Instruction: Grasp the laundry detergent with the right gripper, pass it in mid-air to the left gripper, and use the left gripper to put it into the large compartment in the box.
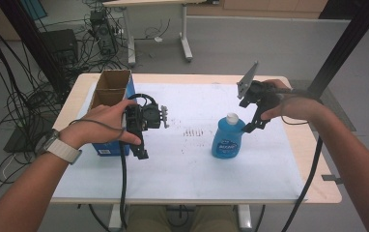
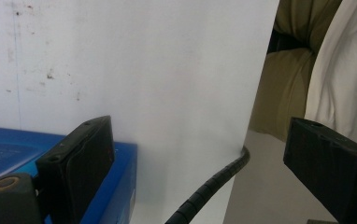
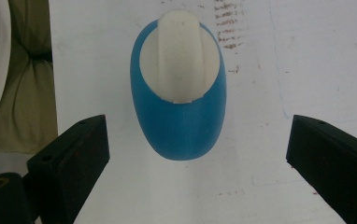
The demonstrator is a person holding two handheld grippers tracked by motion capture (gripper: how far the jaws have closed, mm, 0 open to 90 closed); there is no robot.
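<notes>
Right gripper hovered above blue bottle, jaws apart, empty; left gripper also apart beside box. Approach step; next likely descent, closing around bottle.

The high view looks forward and down from above the person's side onto the whole table, at middle distance. The left gripper view rides close over the white sheet, facing down toward the table's 6 o'clock edge. The right gripper view looks straight down from near above the blue bottle, which the high view shares at 3 o'clock.
</notes>
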